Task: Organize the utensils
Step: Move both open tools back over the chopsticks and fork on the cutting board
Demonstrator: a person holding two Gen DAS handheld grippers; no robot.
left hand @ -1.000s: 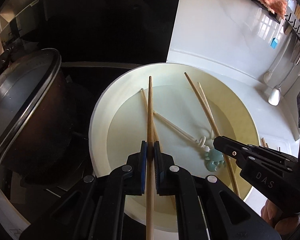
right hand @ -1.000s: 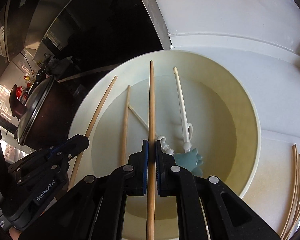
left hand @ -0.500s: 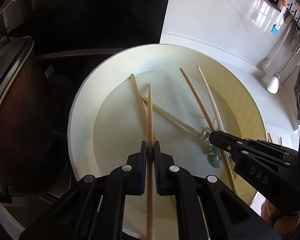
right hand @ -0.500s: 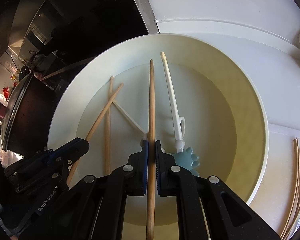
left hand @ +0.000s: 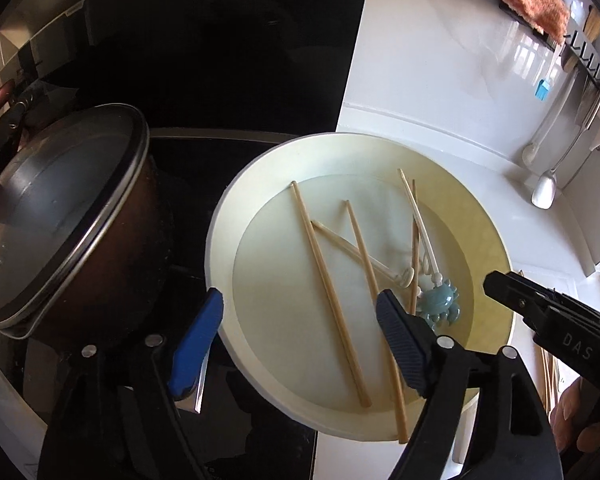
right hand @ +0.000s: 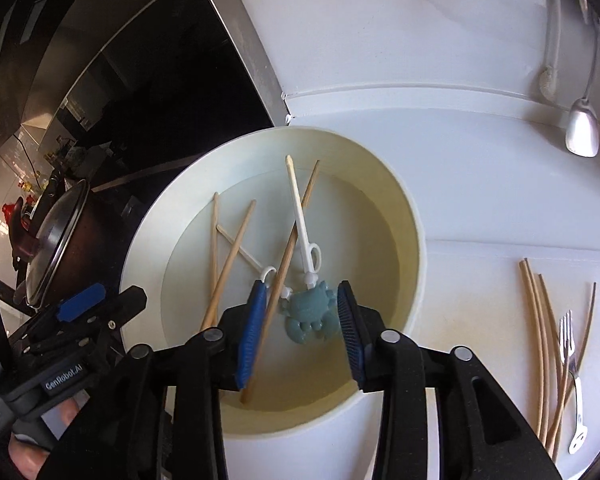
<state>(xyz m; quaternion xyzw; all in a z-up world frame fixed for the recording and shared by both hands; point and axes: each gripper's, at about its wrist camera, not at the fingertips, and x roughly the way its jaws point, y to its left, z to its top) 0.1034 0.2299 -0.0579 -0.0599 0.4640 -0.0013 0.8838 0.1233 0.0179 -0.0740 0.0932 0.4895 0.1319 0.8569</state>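
A cream round basin (left hand: 228, 216) (right hand: 416, 240) holds three wooden chopsticks (left hand: 328, 292) (right hand: 284, 260) and two white training chopsticks joined to a blue crab piece (left hand: 436, 304) (right hand: 310, 312). My left gripper (left hand: 300, 320) is open and empty above the basin's near left rim. My right gripper (right hand: 300, 324) is open and empty over the basin's near side, with the crab piece showing between its fingers. The right gripper also shows at the right of the left wrist view (left hand: 500, 284).
A brown pot with a glass lid (left hand: 60, 216) stands on the black hob left of the basin. Several wooden chopsticks (right hand: 540, 340) and a small fork (right hand: 570, 344) lie on the white counter to the right. Ladles (right hand: 582, 128) hang at the back wall.
Both grippers have opened and let go of their wooden chopsticks, which now lie in the basin. Both grippers have pulled back and up.
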